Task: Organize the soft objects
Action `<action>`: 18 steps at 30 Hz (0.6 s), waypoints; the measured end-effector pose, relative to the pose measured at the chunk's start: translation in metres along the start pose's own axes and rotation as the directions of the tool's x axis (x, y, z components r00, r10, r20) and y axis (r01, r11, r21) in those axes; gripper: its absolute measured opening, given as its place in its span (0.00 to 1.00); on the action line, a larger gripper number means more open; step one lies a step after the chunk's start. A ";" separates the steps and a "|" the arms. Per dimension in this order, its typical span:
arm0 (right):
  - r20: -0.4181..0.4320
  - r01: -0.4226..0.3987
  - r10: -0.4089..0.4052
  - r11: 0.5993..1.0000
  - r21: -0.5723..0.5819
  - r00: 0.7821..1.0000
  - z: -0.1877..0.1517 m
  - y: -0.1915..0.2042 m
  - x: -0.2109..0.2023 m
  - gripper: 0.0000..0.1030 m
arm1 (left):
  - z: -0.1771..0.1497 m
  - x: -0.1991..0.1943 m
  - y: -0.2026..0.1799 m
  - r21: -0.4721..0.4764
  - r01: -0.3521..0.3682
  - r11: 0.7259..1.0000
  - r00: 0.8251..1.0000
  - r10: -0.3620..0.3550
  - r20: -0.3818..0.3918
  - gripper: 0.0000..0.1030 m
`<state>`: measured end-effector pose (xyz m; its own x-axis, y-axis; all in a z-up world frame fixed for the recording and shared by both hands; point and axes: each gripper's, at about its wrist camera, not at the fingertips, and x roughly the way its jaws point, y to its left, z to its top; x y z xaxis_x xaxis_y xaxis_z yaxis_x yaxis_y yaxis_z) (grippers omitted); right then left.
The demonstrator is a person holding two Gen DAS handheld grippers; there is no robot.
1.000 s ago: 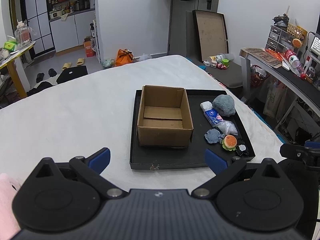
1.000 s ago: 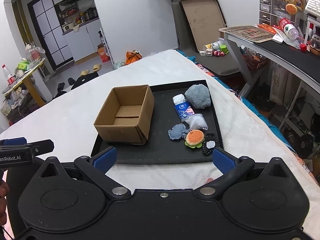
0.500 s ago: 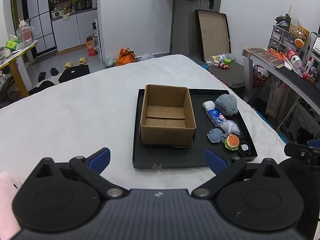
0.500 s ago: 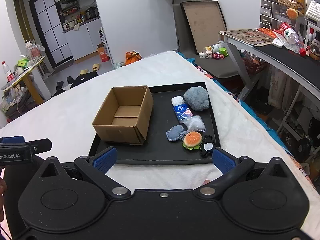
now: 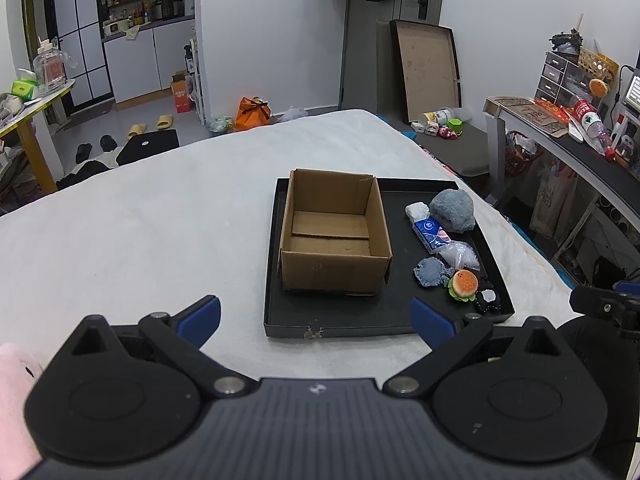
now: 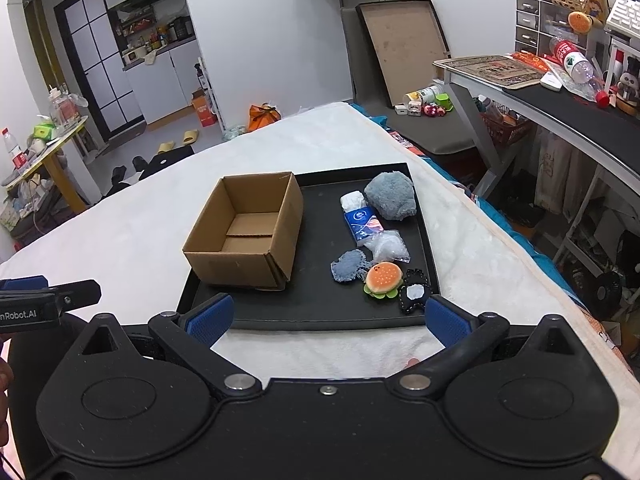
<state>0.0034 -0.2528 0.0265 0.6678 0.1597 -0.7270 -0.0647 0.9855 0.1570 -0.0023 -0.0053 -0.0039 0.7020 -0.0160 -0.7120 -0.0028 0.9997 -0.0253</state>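
Observation:
An open empty cardboard box (image 5: 334,236) (image 6: 244,232) stands on the left of a black tray (image 5: 352,320) (image 6: 320,312) on the white bed. To its right lie several soft items: a grey fluffy lump (image 5: 453,207) (image 6: 391,195), a white wad (image 6: 353,200), a blue tissue pack (image 5: 430,233) (image 6: 363,221), a clear bag (image 6: 386,246), a blue-grey patch (image 6: 347,266), a burger plush (image 5: 463,284) (image 6: 383,278) and a black charm (image 6: 414,295). My left gripper (image 5: 314,316) and right gripper (image 6: 326,318) are open and empty, held near the tray's front edge.
The white bed (image 5: 140,232) spreads to the left of the tray. A desk (image 6: 560,92) with clutter stands on the right past the bed's edge. A brown board (image 5: 426,68) leans on the far wall. The floor behind holds bags and shoes.
Both grippers have drifted slightly, so the tray and box shift a little in view. Both stay open and empty. Nothing on the tray has moved.

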 end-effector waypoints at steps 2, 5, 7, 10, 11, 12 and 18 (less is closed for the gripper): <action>0.002 -0.006 0.006 1.000 -0.005 1.000 0.000 0.000 -0.001 1.00 | 0.000 0.000 0.000 0.000 0.000 1.000 1.000 0.000 -0.001 0.98; 0.005 0.003 -0.003 1.000 -0.022 1.000 -0.001 0.002 -0.002 1.00 | 0.000 0.000 0.001 -0.001 0.000 1.000 1.000 0.000 -0.001 0.98; 0.006 -0.005 0.005 1.000 -0.021 1.000 -0.001 0.002 -0.002 1.00 | 0.000 0.000 0.001 0.001 -0.001 1.000 1.000 0.001 -0.001 0.98; 0.002 -0.005 0.005 1.000 -0.021 1.000 -0.001 0.002 -0.002 1.00 | 0.000 0.001 0.002 0.001 0.000 1.000 1.000 0.000 -0.001 0.98; 0.001 -0.005 0.005 1.000 -0.021 1.000 0.000 0.002 -0.001 1.00 | 0.000 0.001 0.001 0.000 0.000 1.000 1.000 0.000 -0.001 0.98; 0.001 -0.005 0.005 1.000 -0.020 1.000 0.000 0.002 -0.001 1.00 | 0.000 0.000 0.001 0.001 0.000 1.000 1.000 0.000 -0.001 0.98; -0.004 0.004 -0.004 1.000 -0.018 1.000 0.000 0.002 0.002 1.00 | 0.001 0.003 0.001 -0.008 0.005 1.000 1.000 -0.005 -0.005 0.98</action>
<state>0.0043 -0.2503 0.0258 0.6648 0.1555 -0.7306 -0.0754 0.9871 0.1415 0.0008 -0.0038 -0.0053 0.6983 -0.0212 -0.7155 -0.0048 0.9994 -0.0344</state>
